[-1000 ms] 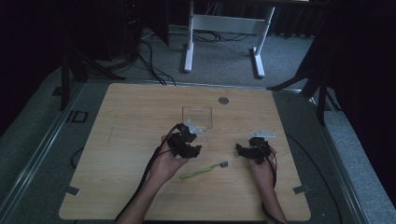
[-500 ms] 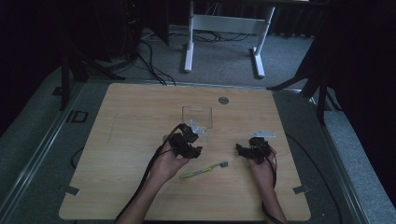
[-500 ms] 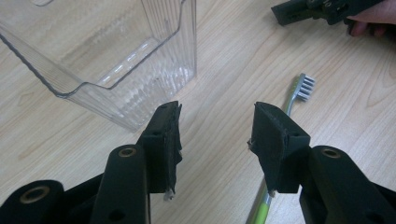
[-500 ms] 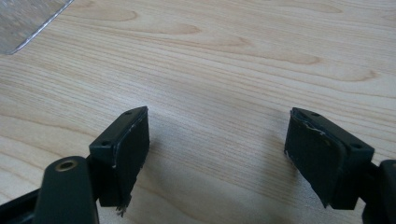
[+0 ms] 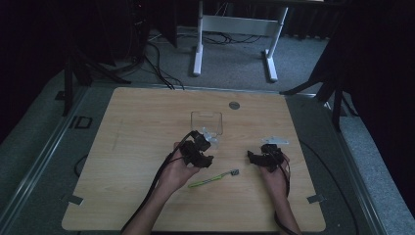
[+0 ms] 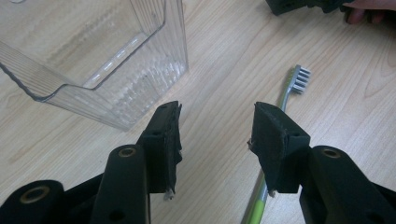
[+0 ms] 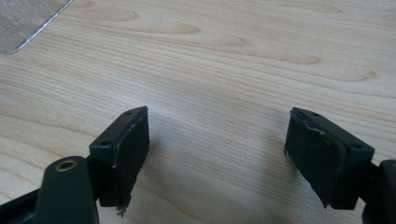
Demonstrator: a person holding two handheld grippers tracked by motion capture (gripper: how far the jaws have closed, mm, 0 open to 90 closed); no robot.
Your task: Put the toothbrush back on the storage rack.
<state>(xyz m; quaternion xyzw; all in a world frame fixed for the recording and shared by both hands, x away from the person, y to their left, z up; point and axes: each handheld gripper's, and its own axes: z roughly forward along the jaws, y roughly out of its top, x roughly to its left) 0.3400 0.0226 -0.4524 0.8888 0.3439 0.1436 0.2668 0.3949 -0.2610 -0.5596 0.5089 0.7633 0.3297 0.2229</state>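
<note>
A clear plastic box [image 5: 207,122] [image 6: 93,60] lies on the wooden table [image 5: 147,122], mouth facing me. A green-handled toothbrush [image 5: 213,179] [image 6: 287,93] lies on the table between my two hands, bristle head to the right. My left gripper [image 5: 203,147] [image 6: 215,135] hovers open just in front of the box, jaws apart over bare wood, with the toothbrush running under its right jaw. My right gripper [image 5: 259,156] [image 7: 217,154] rests open to the right, nothing between its jaws, only table beneath. The right gripper's body [image 6: 308,4] peeks in at the top of the left gripper view.
A small round grey disc [image 5: 234,105] is set in the table near its far edge. Cables trail from both grippers toward the near edge. Beyond the table stands a white desk frame [image 5: 235,29] on grey carpet.
</note>
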